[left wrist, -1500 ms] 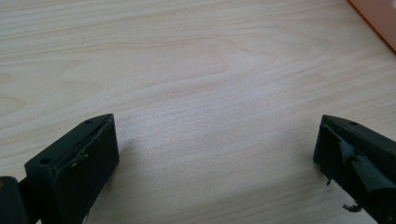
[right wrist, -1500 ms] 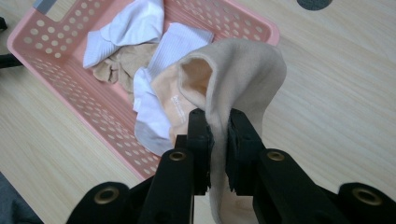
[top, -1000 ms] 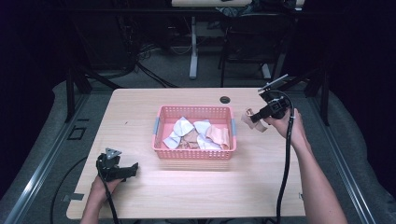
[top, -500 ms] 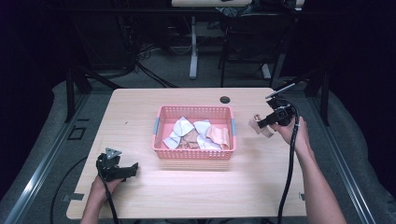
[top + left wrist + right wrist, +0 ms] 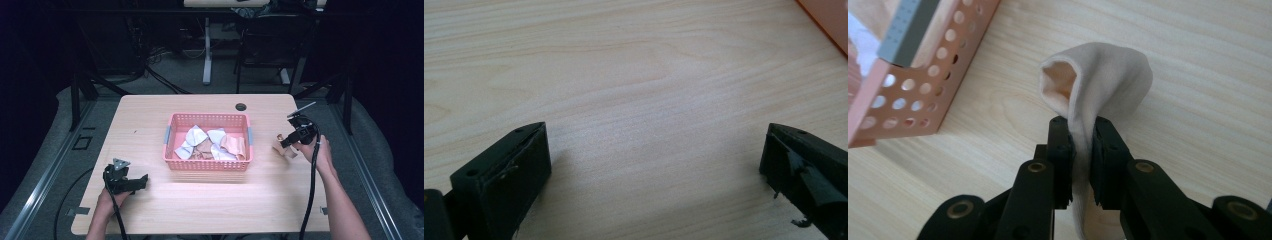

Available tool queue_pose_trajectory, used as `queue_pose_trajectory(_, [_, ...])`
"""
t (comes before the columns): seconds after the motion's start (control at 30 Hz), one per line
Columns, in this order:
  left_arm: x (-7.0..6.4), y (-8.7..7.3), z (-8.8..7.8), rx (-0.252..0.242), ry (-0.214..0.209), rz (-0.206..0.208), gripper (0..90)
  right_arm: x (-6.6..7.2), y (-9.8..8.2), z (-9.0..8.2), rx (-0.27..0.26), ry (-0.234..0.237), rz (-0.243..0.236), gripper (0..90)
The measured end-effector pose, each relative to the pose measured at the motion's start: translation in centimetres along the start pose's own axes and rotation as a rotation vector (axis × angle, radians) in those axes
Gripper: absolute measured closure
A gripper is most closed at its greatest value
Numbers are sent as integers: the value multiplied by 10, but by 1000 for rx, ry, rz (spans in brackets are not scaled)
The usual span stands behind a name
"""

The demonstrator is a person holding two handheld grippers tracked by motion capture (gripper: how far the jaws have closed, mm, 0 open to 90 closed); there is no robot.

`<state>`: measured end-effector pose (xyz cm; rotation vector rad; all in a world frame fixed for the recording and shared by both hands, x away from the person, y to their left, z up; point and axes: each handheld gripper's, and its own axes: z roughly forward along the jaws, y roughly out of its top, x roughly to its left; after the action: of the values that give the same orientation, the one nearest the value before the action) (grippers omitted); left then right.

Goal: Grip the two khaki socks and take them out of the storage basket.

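while the right gripper (image 5: 1081, 145) holds a cream cloth item (image 5: 1103, 80), its jaws stand nearly together with the fabric pinched between them; in the right gripper view the item looks like a small sock or sleeve, with one open end facing the camera. it hangs from the jaws over bare desk (image 5: 200, 200), just beside the right-hand wall of the pink basket (image 5: 208, 166), and whether its lower edge touches the wood cannot be told. in the high view the right gripper (image 5: 290, 139) sits near the desk's right edge with the cloth item (image 5: 284, 148) below it, outside the basket

the left gripper (image 5: 656, 165) is wide apart and holds nothing; its view shows plain wood grain between the jaws and a corner of the basket (image 5: 826, 22) at the upper right. in the high view the left gripper (image 5: 131, 182) rests low at the front left of the desk, well apart from the basket

progress, as a judgement: several folded cloth pieces (image 5: 210, 144), white and peach, lie inside the basket, and one piece is outside it in the right gripper. whether the work is loading or unloading cannot be told from this position alone. if loading, one transfer over the right wall remains; if unloading, most of the contents are yet to be removed
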<state>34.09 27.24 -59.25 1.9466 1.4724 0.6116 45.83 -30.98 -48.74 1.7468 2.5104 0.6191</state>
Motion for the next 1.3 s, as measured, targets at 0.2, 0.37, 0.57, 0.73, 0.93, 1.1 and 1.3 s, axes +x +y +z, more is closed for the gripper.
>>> queue_pose_trajectory(0.2, [0, 0, 0, 1, 0, -1, 1, -2, -3, 19, 27, 5, 7, 792])
queue_pose_trajectory(0.37, [0, 0, 0, 0, -1, 0, 2, 1, -4, 28, 55, 14, 2, 742])
queue_pose_trajectory(0.57, [0, 0, 0, 0, -2, 3, 2, 2, -5, 24, 32, 16, 14, 445])
queue_pose_trajectory(0.73, [0, 0, 0, -1, -4, 5, 2, 8, -5, 11, -10, -3, -9, 247])
queue_pose_trajectory(0.93, [0, 0, 0, -1, -3, 5, 1, 18, -1, 7, -8, 22, -53, 136])
queue_pose_trajectory(1.1, [0, 0, 0, -1, -3, 5, 1, 24, 1, -2, -20, 16, -82, 103])
queue_pose_trajectory(1.3, [0, 0, 0, -1, -4, 6, 1, 26, 3, -7, -39, 27, -87, 46])
